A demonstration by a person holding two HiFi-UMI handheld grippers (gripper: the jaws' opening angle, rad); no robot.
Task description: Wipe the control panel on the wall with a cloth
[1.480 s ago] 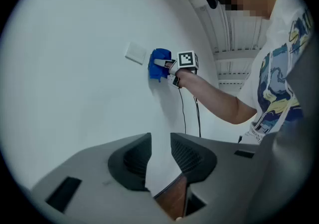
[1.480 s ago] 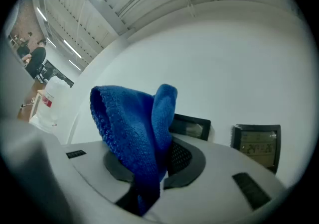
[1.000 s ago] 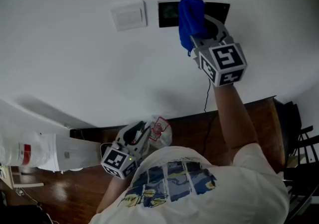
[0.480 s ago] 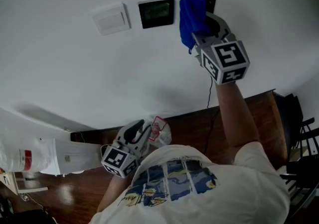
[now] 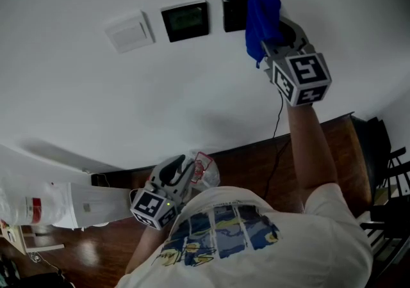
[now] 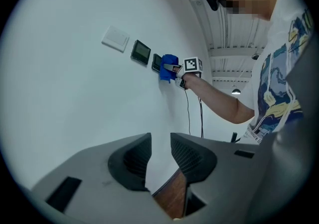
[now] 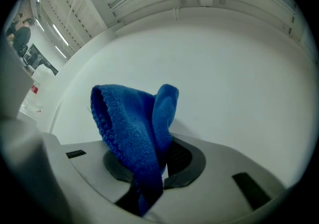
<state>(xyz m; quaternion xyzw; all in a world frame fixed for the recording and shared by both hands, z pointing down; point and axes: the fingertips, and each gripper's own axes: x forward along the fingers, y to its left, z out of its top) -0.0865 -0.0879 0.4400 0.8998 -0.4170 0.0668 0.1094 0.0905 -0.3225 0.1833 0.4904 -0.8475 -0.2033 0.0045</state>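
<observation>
A: Head view is showing the cloth (image 5: pixel 262 16) where?
B: Pressing on the wall (image 5: pixel 192 88), covering the right end of the panel (image 5: pixel 234 14). The right gripper (image 5: pixel 268 42) is clamping its lower end, and its long axis is running up from the fingers (image 7: pixel 187 161).
A: Any writing?
B: Only square markers on the cube (image 5: pixel 301 79).
A: Left gripper (image 6: pixel 160 154)?
B: Hanging low, fingers slightly apart, empty. Its view is catching a switch (image 6: pixel 115 38) and a second panel (image 6: pixel 141 52); the right gripper view is missing both.
</observation>
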